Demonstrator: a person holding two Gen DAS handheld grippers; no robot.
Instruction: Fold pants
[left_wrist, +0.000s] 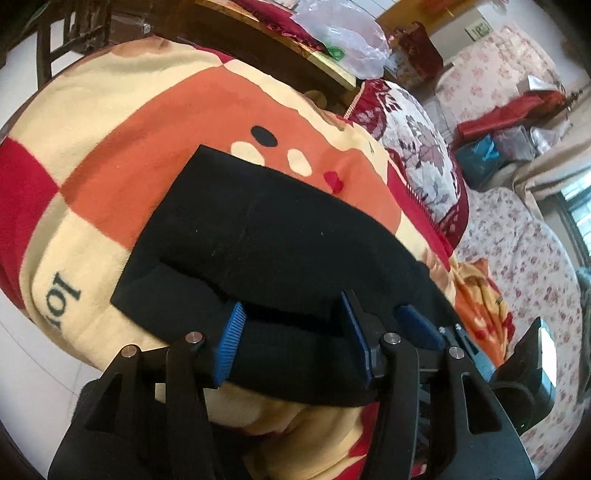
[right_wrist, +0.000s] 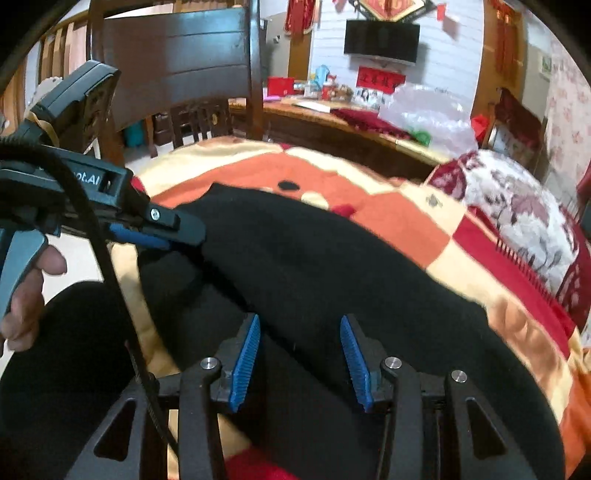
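Black pants (left_wrist: 258, 236) lie partly folded on an orange, cream and red blanket (left_wrist: 147, 122). My left gripper (left_wrist: 291, 325) is open, its blue pads (left_wrist: 232, 339) on either side of the near edge of the pants. The right gripper's blue pad shows just to its right. In the right wrist view the pants (right_wrist: 332, 266) fill the middle. My right gripper (right_wrist: 301, 358) is open over the black cloth, holding nothing. The left gripper (right_wrist: 159, 236) shows at the left, at the pants' edge, held by a hand.
A floral cushion (left_wrist: 417, 155) lies at the blanket's right end. A wooden table with a plastic bag (left_wrist: 351, 40) stands behind. A dark wooden chair (right_wrist: 177, 70) stands at the far left. Floral bedding (left_wrist: 517, 251) lies to the right.
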